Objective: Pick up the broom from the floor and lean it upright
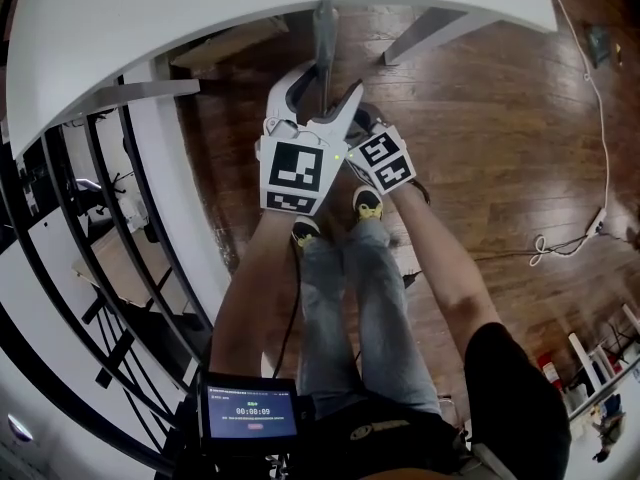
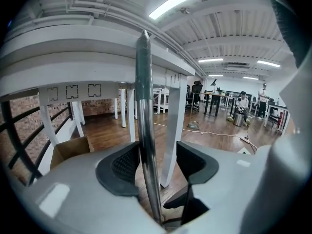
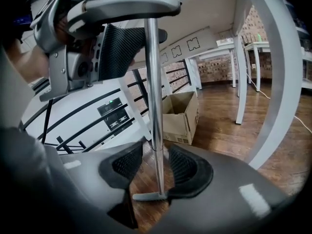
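Note:
The broom's metal handle (image 1: 325, 38) stands nearly upright, its top against the edge of the white table (image 1: 200, 8). My left gripper (image 1: 318, 93) is open around the handle (image 2: 145, 130). The pole lies close to the left pad (image 2: 119, 167), with a clear gap to the right pad. Lower down, my right gripper (image 3: 156, 167) is also open, and the handle (image 3: 154, 82) passes between its pads with a small gap each side. The broom's grey base (image 3: 148, 196) shows on the wood floor. In the head view the right gripper (image 1: 362, 120) is partly hidden behind the left.
A white table leg (image 2: 173, 130) stands just beyond the handle. A cardboard box (image 3: 180, 116) sits on the floor under the table. A black railing (image 1: 80, 218) runs along the left. A white cable (image 1: 570, 238) lies on the floor at the right. The person's shoes (image 1: 368, 203) are below the grippers.

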Demonstrator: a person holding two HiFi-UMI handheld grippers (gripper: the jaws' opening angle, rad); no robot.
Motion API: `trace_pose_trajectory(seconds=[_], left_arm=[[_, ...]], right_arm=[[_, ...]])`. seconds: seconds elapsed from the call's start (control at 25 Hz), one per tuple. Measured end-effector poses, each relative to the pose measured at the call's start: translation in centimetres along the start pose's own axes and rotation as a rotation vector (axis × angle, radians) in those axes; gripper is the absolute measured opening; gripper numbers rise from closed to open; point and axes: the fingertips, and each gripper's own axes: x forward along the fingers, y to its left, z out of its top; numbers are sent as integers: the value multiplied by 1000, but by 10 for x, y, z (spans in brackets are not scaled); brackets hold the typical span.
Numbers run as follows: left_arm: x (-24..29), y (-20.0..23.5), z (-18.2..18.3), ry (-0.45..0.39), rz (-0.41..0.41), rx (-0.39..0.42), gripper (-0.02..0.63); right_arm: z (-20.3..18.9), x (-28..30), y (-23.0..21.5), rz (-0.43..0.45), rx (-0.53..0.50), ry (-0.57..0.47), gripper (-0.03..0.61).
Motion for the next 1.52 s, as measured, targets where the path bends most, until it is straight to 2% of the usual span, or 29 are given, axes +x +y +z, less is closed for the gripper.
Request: trace_pose_trajectory(seconds=[0.36, 0.52, 0.6, 0.68, 0.76, 0.84, 0.96, 1.04, 1.2, 1.44, 1.52], left_arm=[[-26, 7, -6, 27, 57, -42, 261], [-82, 4, -4, 18, 118, -69, 259], [-119, -2, 5, -1, 153, -74, 232], [-158, -13, 20, -32, 186, -81, 194], [-193, -27, 37, -62, 218, -96, 99], [-220, -44, 53, -75, 239, -93, 43], [-251, -69, 71, -95, 261, -101, 31], [-272, -83, 85, -148, 273, -116, 17], [-326, -121, 104, -231, 265, -148, 17], [-448, -205, 127, -303, 286, -94, 17], [-456, -221, 133, -313, 297, -93, 17]], right_arm=[[4, -24, -4, 6, 10, -13, 175], [17, -71, 6, 19, -6, -47, 175], [37, -103, 19, 34, -17, -98, 175], [63, -139, 40, 54, -15, -157, 173], [94, -173, 66, 77, -15, -220, 164], [125, -203, 91, 93, -39, -284, 133], [160, -244, 122, 79, -72, -370, 76], [173, -269, 144, 51, -101, -418, 11], [170, -312, 194, 15, -111, -451, 3], [138, -407, 303, 2, -146, -529, 3], [132, -425, 313, -3, -165, -520, 3]])
